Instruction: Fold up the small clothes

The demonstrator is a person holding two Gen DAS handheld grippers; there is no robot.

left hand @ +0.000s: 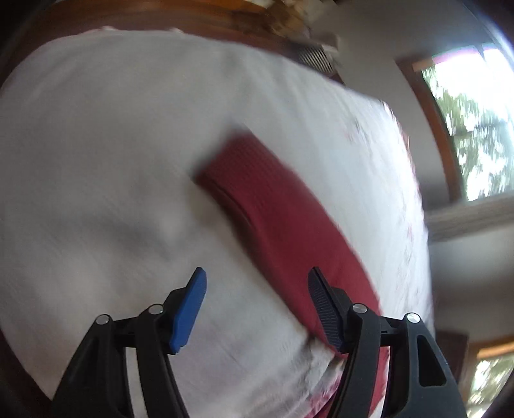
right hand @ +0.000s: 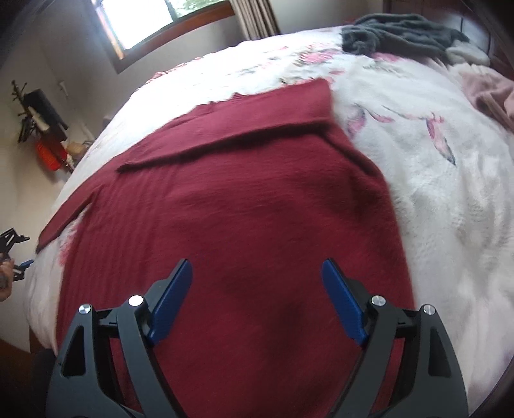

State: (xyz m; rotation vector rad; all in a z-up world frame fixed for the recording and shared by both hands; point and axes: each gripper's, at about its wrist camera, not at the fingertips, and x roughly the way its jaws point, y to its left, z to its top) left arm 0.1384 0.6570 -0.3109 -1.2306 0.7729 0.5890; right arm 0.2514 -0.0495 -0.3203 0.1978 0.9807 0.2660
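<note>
While blur smears the bed (left hand: 96,128), both empty grippers gape over the red sweater (right hand: 241,209).

Home bedroom: bed (right hand: 433,193), window (right hand: 144,19)

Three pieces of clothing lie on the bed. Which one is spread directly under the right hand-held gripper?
The dark red sweater. It lies flat beneath the open right hand-held gripper, while the grey garment and the pink garment are crumpled at the far side.

I inspected both wrist views and found no legible text, label, brand, number or sign on anything; the left wrist view was too blurred to read anything.
</note>
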